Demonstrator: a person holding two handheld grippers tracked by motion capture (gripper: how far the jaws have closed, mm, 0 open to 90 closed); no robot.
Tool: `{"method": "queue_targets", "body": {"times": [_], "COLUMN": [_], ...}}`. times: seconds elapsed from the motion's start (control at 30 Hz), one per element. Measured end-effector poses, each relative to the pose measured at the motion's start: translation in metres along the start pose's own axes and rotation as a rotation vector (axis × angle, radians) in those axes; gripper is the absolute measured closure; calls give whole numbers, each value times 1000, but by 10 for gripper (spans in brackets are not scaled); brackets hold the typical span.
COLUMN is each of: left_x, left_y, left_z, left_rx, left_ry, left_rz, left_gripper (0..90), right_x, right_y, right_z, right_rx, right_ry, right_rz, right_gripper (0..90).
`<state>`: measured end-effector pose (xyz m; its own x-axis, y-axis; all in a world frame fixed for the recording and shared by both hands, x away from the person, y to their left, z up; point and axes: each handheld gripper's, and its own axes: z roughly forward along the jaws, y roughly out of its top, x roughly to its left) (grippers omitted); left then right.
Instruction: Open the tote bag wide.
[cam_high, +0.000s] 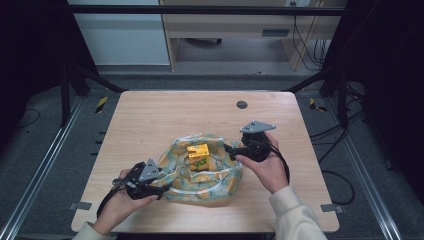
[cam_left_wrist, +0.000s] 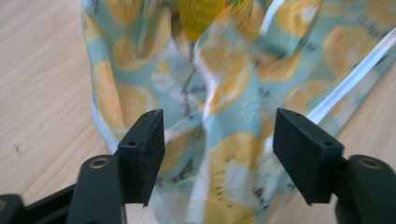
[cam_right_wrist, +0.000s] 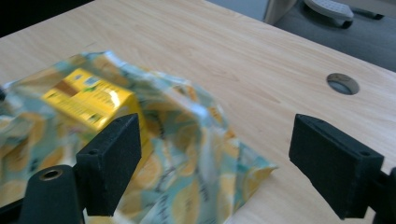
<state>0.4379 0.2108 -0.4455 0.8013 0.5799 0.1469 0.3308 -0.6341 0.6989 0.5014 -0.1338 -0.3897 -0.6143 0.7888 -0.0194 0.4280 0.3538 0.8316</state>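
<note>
Lemon-print bag (cam_high: 202, 172) lies mid-worktop (cam_high: 150, 115), yellow carton (cam_high: 198, 155) standing in its open mouth. Left gripper (cam_left_wrist: 218, 154): jaws wide apart, bag fabric lying between them, not pinched. Right gripper (cam_right_wrist: 231, 158): jaws wide apart, empty, just beside bag's far corner. Likely step: gather bag around carton. Advice: close on doubled hem, not single layer; lift both sides evenly so carton stays upright.

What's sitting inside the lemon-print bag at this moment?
A yellow carton stands inside the lemon-print bag, its top and upper sides showing through the opening. Its base, and anything lying beneath or beside it, is covered by the bag's crumpled fabric.
</note>
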Motion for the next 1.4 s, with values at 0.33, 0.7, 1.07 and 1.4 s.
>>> {"method": "queue_targets", "body": {"times": [0.33, 0.7, 1.07, 1.4], "left_x": [13, 59, 82, 73], "left_y": [18, 38, 38, 43], "left_z": [-16, 6, 50, 62], "left_rx": [-35, 26, 90, 114], "left_ry": [21, 116, 99, 66], "left_rz": [-32, -65, -94, -68], "left_gripper": [277, 322, 595, 874], "right_x": [28, 35, 42, 39], "right_y": [-39, -62, -83, -90], "right_z": [-12, -15, 9, 11], "right_rx": [48, 73, 192, 239], "right_ry": [36, 18, 71, 125], "right_rz": [-21, 0, 8, -37], "right_gripper": [171, 132, 285, 870]}}
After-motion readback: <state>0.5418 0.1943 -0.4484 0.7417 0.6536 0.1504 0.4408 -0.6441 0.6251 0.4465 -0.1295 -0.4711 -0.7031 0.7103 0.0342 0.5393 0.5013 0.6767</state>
